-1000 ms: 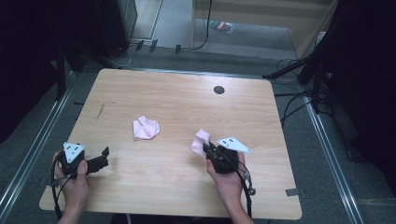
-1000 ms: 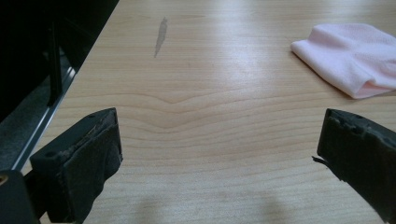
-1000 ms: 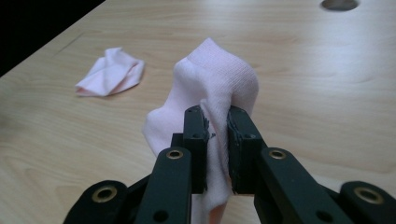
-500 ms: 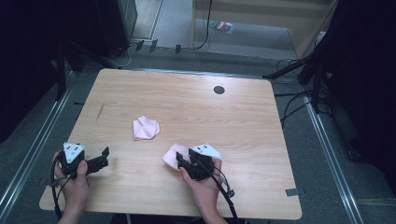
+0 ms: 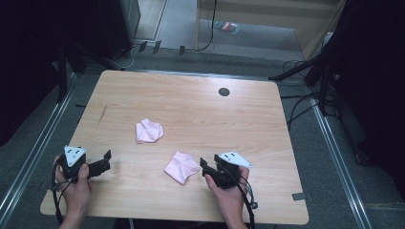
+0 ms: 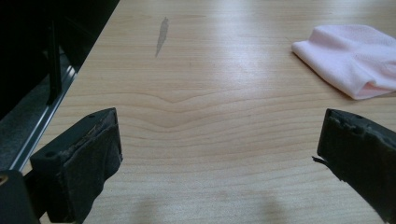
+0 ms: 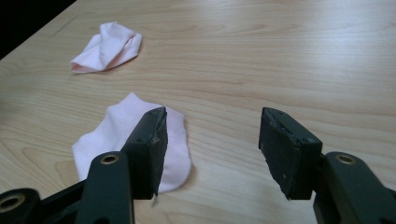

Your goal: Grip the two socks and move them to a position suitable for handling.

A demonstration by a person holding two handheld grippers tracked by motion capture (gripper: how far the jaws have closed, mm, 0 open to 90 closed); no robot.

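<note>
The worktop (image 5: pixel 248 119) has bare wood toward its far edge. Near the front edge, a pink sock (image 5: pixel 181 167) lies flat just beside the right claw (image 5: pixel 204 168), whose jaws, just opening, stand spread with nothing between them; one jaw hides part of it. Second sock (image 5: pixel 148 131) lies mid-worktop. Left claw (image 5: pixel 106 160) spread wide, holding nothing.

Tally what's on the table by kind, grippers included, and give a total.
Pink socks: 2, one nearer the middle, one by the right gripper
Grippers: 2, left gripper, right gripper, both open and holding nothing
Total: 4
</note>
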